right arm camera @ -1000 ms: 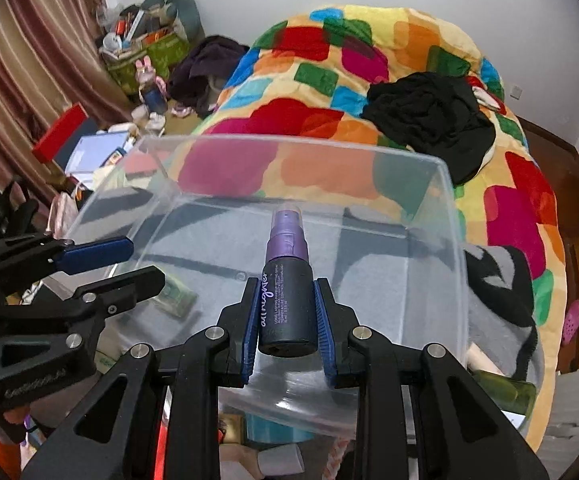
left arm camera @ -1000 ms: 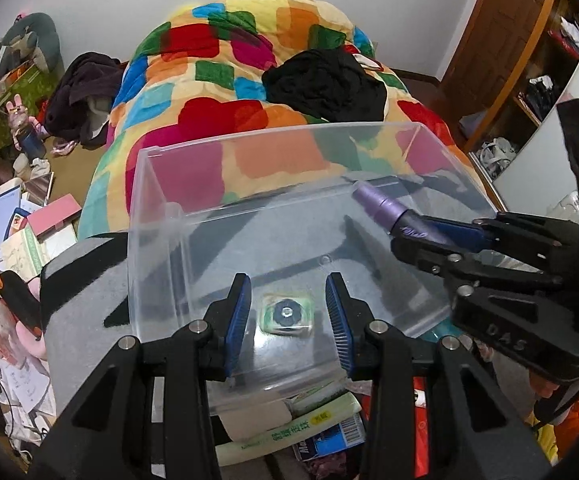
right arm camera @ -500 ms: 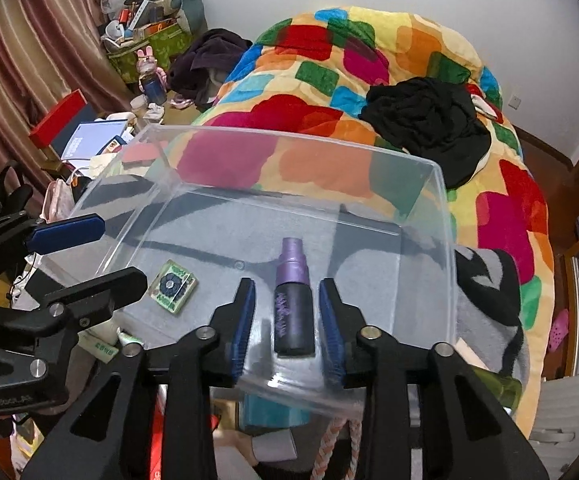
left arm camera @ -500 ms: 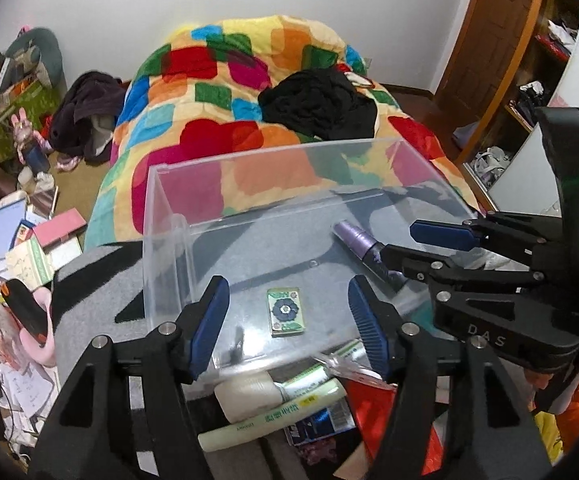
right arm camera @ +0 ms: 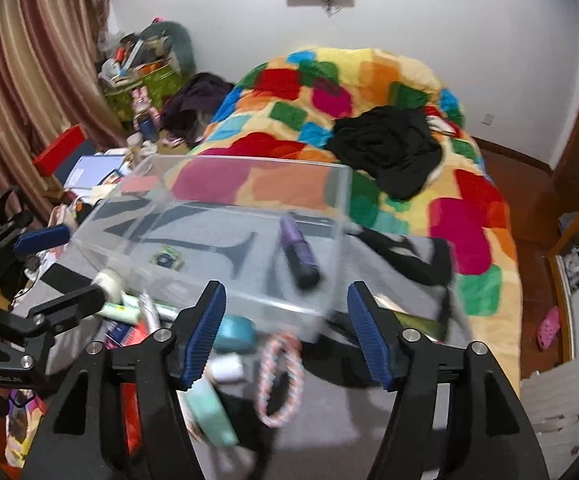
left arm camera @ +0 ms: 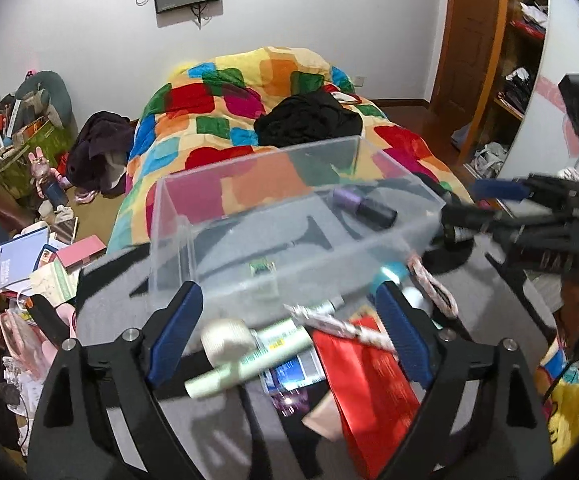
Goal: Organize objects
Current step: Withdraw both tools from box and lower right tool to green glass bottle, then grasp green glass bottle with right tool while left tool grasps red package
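A clear plastic bin (left arm camera: 177, 216) (right arm camera: 341, 208) stands on a grey surface at the foot of the bed. Inside it lie a purple-and-black spray bottle (left arm camera: 363, 205) (right arm camera: 299, 250) and a small green square packet (left arm camera: 262, 267) (right arm camera: 166, 258). My left gripper (left arm camera: 289, 320) is open and empty, above loose items in front of the bin. My right gripper (right arm camera: 285, 328) is open and empty, just in front of the bin's near wall. Each gripper shows at the edge of the other's view.
Loose items lie before the bin: a pale green tube (left arm camera: 249, 356), a cream roll (left arm camera: 225, 338), a red packet (left arm camera: 369, 380), a teal object (right arm camera: 233, 330), a pink-white rope ring (right arm camera: 279, 380). A colourful quilt (right arm camera: 329, 92) with black clothes (right arm camera: 389, 148) lies behind. Clutter fills the left floor (left arm camera: 29, 248).
My right gripper let go of the spray bottle, which now lies in the bin. Both grippers opened wide and pulled back and up from the bin.
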Action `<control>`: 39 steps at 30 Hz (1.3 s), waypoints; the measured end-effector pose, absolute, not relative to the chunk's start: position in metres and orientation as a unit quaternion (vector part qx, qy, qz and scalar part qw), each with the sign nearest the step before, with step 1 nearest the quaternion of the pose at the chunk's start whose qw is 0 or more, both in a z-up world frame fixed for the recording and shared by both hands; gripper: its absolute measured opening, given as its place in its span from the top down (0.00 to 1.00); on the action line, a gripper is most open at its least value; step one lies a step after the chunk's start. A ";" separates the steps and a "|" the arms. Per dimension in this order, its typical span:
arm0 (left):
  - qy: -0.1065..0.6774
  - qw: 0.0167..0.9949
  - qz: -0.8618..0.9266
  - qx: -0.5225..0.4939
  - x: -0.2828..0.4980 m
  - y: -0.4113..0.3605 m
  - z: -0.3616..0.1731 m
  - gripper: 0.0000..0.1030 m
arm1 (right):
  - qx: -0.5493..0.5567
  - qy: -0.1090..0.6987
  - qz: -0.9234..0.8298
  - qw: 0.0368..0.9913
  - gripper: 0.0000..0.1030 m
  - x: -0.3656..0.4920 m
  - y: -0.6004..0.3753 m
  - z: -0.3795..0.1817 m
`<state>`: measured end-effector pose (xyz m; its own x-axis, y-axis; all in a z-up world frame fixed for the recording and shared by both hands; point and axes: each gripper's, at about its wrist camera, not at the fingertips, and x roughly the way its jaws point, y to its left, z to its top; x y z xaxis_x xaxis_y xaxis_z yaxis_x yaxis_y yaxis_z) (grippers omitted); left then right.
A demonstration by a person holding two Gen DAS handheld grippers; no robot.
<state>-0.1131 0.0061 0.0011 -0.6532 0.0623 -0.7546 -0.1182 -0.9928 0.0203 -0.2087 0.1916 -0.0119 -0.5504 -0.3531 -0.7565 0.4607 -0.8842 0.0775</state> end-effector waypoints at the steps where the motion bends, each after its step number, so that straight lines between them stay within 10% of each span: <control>1: 0.032 0.051 0.907 -0.416 -0.108 0.008 -0.003 0.13 | 0.412 0.061 -0.881 0.223 0.38 -0.206 0.202 -0.013; 26: 0.004 0.045 0.883 -0.468 -0.047 0.060 -0.068 0.13 | 0.436 0.059 -0.889 0.129 0.29 -0.239 0.240 -0.071; 30: 0.007 0.021 0.891 -0.453 -0.043 0.059 -0.070 0.20 | 0.439 0.053 -0.886 0.138 0.50 -0.237 0.242 -0.071; 36: -0.016 0.013 0.895 -0.446 -0.035 0.045 -0.065 0.45 | 0.434 0.043 -0.888 0.144 0.51 -0.226 0.246 -0.069; 39: -0.019 0.012 0.896 -0.444 -0.029 0.040 -0.065 0.45 | 0.434 0.036 -0.887 0.155 0.73 -0.221 0.248 -0.066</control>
<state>-0.0285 0.0397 -0.0646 -0.6061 0.0390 -0.7944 -0.0049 -0.9990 -0.0453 -0.2208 0.2476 -0.0656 -0.5761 -0.2436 -0.7802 0.3055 -0.9496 0.0709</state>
